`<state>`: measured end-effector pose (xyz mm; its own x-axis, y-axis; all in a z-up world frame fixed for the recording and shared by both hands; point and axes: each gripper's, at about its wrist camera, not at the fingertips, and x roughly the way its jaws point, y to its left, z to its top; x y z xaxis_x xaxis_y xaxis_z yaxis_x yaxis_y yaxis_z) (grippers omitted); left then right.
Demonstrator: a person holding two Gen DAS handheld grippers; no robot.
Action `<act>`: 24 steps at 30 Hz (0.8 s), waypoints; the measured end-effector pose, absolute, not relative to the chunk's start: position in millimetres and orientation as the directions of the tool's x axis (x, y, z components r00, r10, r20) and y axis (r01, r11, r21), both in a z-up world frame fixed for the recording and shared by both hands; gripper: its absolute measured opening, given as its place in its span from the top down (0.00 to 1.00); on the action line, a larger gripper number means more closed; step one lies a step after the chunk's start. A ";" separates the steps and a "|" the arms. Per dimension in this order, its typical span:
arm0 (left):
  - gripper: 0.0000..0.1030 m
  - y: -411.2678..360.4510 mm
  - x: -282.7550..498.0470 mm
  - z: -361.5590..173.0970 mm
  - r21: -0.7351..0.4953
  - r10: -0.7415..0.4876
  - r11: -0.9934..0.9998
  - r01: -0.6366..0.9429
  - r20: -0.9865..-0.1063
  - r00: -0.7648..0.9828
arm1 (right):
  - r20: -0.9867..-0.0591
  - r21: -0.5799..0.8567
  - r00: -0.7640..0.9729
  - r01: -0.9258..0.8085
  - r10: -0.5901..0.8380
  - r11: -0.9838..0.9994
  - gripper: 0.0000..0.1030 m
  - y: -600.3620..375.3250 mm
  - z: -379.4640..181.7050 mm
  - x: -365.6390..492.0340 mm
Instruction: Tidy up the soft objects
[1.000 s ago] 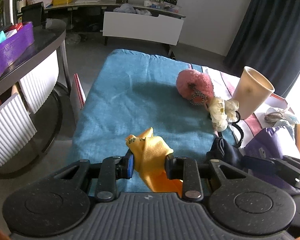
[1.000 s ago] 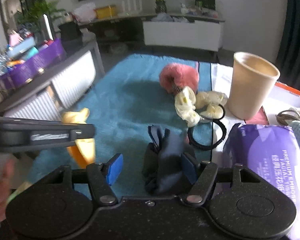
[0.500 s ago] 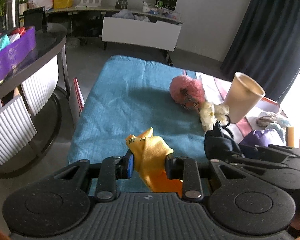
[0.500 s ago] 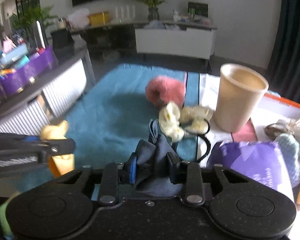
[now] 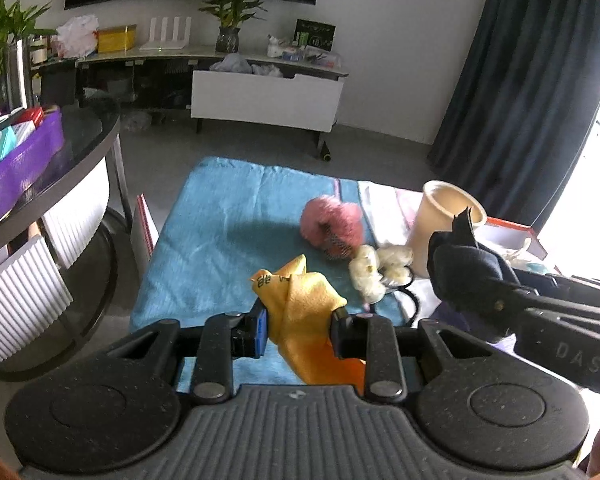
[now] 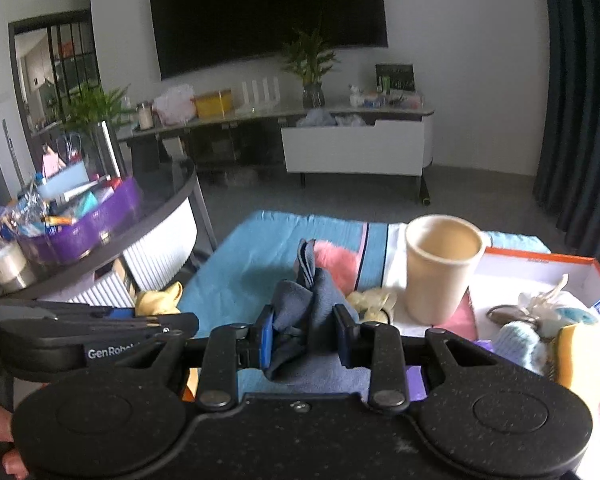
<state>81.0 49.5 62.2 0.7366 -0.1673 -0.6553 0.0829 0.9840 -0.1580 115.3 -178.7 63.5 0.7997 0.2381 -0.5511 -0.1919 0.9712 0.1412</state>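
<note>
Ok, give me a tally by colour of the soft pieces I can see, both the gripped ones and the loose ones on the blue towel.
Yellow: 1, the yellow cloth in the left gripper
Dark blue: 1, the navy cloth in the right gripper
Pink: 1, the pink fluffy scrunchie on the towel
Cream: 1, the cream scrunchie beside it
Total: 4

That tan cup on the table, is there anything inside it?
In the right wrist view the cup shows only bare tan inner wall near its rim. Its bottom is hidden by the front wall, so something small could lie there. The dark cloth is outside it, clamped in the right gripper.
</note>
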 end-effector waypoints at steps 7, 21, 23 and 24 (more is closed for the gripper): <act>0.71 35.2 75.0 75.2 -0.159 -0.180 0.982 0.100 -0.637 0.750 | -0.511 0.154 0.829 -0.172 0.228 0.973 0.63 -201.1 80.6 100.8; 0.71 -2.8 72.3 87.4 -0.134 -0.193 0.981 0.140 -0.633 0.749 | -0.480 0.163 0.857 -0.120 0.185 0.979 0.63 -240.8 90.2 80.5; 0.70 -7.2 73.0 87.8 -0.130 -0.195 0.981 0.146 -0.634 0.748 | -0.478 0.166 0.860 -0.113 0.180 0.980 0.63 -246.9 90.7 78.7; 0.70 -9.2 72.4 87.8 -0.129 -0.196 0.981 0.147 -0.634 0.748 | -0.477 0.168 0.861 -0.109 0.177 0.980 0.63 -249.4 91.5 78.6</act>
<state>72.4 -9.2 87.8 0.7478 -0.1956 -0.6344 0.1472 0.9807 -0.1288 78.6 -249.4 91.5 0.8609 0.1771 -0.4770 -0.1086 0.9798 0.1678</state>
